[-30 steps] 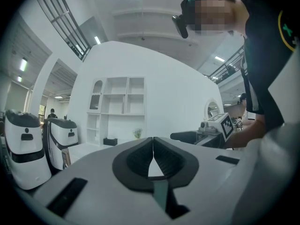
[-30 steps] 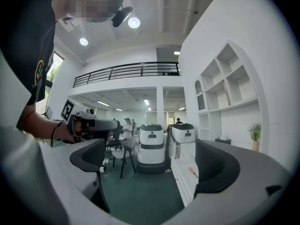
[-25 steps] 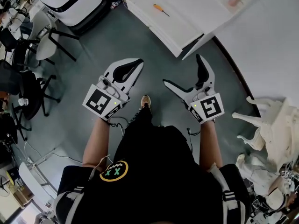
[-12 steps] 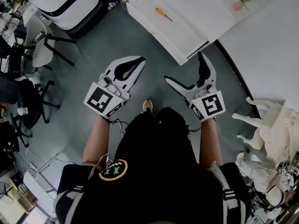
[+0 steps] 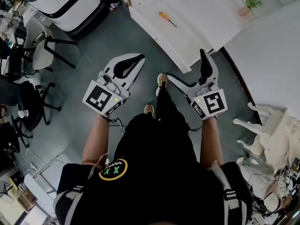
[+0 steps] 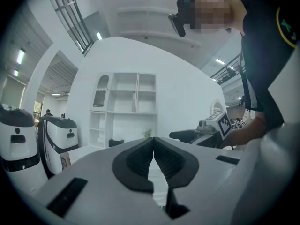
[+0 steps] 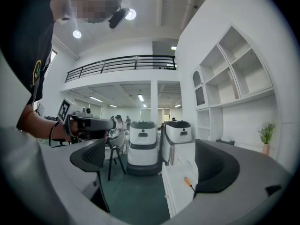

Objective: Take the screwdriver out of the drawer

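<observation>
Screwdriver lies in the open drawer, well ahead of both tools; the right hand-held gripper gapes wide and empty, the left hand-held gripper is closed on nothing, so step closer first, then lower the right one and grip it crosswise.

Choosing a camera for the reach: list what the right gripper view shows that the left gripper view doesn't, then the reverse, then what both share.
Only the right gripper view: the screwdriver lying in the open drawer, and the right gripper with its jaws apart and empty.
Only the left gripper view: the left gripper with its jaws together and nothing between them.
Both: the shelves, the plant and the white machines.
</observation>
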The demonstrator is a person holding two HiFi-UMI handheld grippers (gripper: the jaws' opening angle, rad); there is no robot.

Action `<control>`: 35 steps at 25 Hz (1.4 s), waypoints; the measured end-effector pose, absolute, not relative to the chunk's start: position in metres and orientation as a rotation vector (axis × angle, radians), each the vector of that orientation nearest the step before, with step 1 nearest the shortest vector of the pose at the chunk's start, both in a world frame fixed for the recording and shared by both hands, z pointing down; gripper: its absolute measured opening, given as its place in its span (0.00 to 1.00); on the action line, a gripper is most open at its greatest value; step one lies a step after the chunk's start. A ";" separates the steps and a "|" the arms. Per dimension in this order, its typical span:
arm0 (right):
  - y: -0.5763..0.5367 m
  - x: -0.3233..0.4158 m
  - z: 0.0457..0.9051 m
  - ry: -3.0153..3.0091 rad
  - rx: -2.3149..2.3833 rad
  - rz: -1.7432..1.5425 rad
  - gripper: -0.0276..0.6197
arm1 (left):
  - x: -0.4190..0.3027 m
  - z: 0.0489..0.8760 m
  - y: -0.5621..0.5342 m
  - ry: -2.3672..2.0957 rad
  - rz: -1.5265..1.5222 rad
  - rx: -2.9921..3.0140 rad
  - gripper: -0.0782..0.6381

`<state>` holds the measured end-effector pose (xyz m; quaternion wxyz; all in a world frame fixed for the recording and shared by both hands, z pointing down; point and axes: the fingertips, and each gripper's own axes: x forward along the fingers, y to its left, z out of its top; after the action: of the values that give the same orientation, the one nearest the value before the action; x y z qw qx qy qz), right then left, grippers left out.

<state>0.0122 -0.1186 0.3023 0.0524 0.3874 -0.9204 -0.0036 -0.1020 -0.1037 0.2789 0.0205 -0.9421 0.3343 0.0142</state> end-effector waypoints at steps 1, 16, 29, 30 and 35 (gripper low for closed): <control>-0.128 0.012 0.304 -2.803 1.173 -0.010 0.94 | -0.102 0.280 -0.112 1.042 0.041 -2.918 0.14; -0.283 0.036 0.361 -2.758 1.122 0.080 0.94 | -0.087 0.298 -0.239 1.120 0.026 -2.918 0.14; -0.418 0.028 0.471 -2.606 0.984 0.145 0.94 | -0.089 0.323 -0.305 1.158 -0.010 -2.938 0.14; -0.427 0.027 0.481 -2.592 0.971 0.151 0.94 | -0.088 0.323 -0.309 1.159 -0.013 -2.938 0.14; -0.465 0.016 0.535 -2.514 0.872 0.179 0.94 | -0.085 0.328 -0.324 1.171 -0.021 -2.943 0.14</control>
<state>0.0163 -0.4652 0.5347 0.2353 0.3178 -0.9162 0.0652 -0.0854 -0.3244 0.3283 -0.0129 -0.9290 0.3697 -0.0066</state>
